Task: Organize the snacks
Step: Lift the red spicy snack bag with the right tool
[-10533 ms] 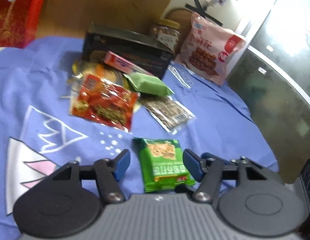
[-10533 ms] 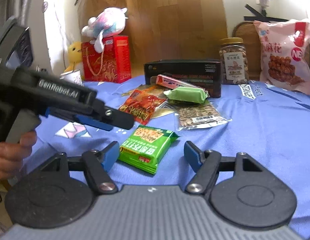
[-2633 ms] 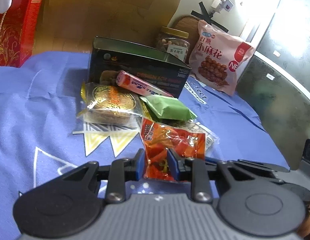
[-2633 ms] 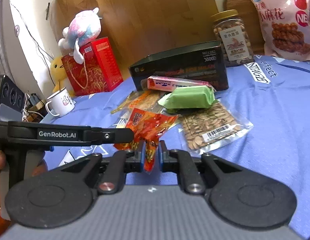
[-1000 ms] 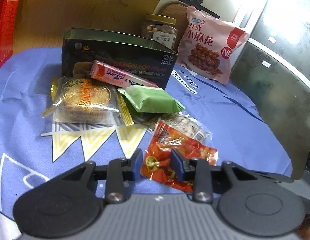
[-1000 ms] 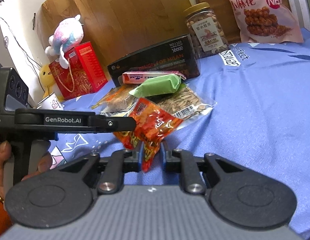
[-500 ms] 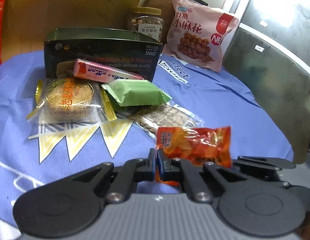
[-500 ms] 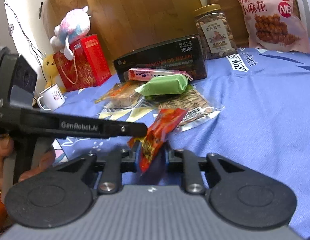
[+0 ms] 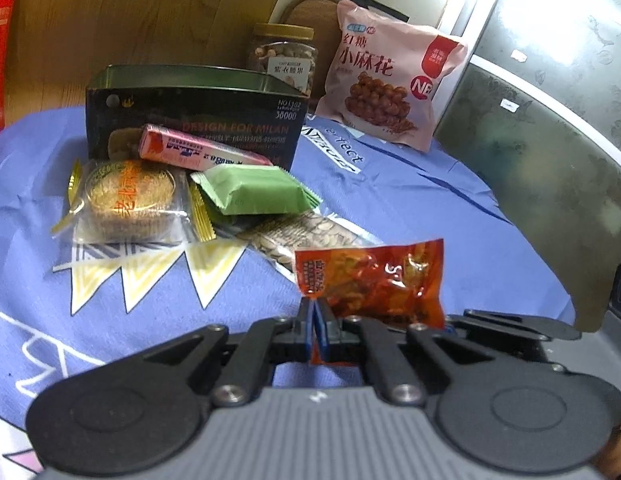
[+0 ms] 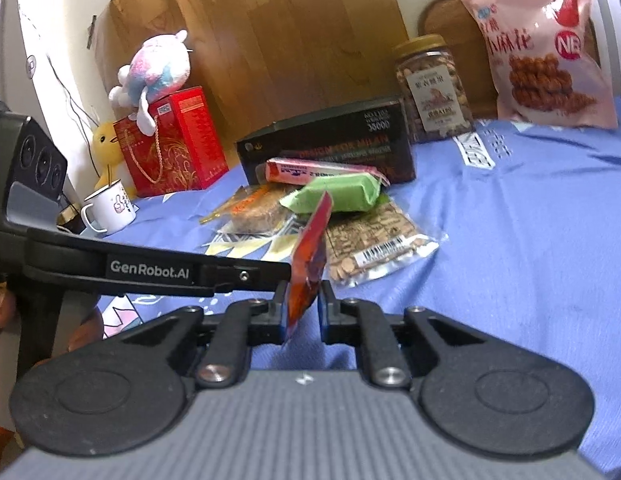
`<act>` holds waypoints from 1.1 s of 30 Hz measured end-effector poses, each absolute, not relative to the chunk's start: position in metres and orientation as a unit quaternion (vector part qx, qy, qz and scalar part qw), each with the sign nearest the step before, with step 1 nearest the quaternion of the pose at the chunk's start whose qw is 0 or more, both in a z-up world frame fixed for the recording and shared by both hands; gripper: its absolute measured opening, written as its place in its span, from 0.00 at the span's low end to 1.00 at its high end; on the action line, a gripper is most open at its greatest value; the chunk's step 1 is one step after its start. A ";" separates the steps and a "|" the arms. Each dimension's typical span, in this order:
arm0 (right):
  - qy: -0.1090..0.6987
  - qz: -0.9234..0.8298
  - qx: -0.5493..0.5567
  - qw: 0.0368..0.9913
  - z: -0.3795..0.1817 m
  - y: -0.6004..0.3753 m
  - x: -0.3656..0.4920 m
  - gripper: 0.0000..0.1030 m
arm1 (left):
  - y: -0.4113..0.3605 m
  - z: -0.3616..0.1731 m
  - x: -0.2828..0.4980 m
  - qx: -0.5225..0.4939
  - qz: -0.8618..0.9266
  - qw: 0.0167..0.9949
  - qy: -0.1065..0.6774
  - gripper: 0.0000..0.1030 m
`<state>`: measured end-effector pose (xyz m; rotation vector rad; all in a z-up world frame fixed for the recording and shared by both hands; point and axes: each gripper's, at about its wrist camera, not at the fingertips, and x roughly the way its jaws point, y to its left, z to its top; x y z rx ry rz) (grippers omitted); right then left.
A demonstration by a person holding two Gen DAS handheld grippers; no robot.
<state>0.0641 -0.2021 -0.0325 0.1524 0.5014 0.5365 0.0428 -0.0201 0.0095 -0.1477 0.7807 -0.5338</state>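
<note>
A red-orange snack packet point(image 9: 370, 280) hangs above the blue tablecloth point(image 9: 390, 192), held from two sides. My left gripper point(image 9: 313, 332) is shut on its left edge. In the right wrist view the packet point(image 10: 310, 256) stands edge-on between the pads of my right gripper point(image 10: 303, 312), whose jaws are closing onto its lower corner. The left gripper's fingers point(image 10: 246, 276) reach in from the left to the same packet. Beyond it lie a green packet point(image 9: 254, 192), a seed packet point(image 9: 310, 236), a wrapped mooncake point(image 9: 130, 196) and a pink bar point(image 9: 198, 152), all in front of an open black box point(image 9: 198, 120).
A nut jar point(image 9: 284, 56) and a pink snack bag point(image 9: 390, 80) stand at the back against the wall. A red gift bag point(image 10: 170, 148) with a plush toy point(image 10: 154, 68) and a white mug point(image 10: 110, 208) sit at the far left. A hand point(image 10: 2, 312) holds the left gripper's handle.
The left gripper's jaws shut on the packet's edge. The packet came up off the cloth and turned from lying flat to standing on edge. The right jaws narrowed on it.
</note>
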 end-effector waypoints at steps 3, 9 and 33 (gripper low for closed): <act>0.247 0.260 0.085 0.930 -0.034 -0.206 0.065 0.16 | -0.024 0.013 0.047 -0.069 -0.262 0.887 0.374 0.03; 0.239 0.251 0.090 0.934 -0.029 -0.212 0.062 0.16 | -0.036 0.013 0.047 -0.068 -0.276 0.884 0.371 0.03; 0.263 0.248 0.111 0.926 -0.042 -0.217 0.068 0.18 | -0.035 0.002 0.060 -0.057 -0.283 0.886 0.362 0.02</act>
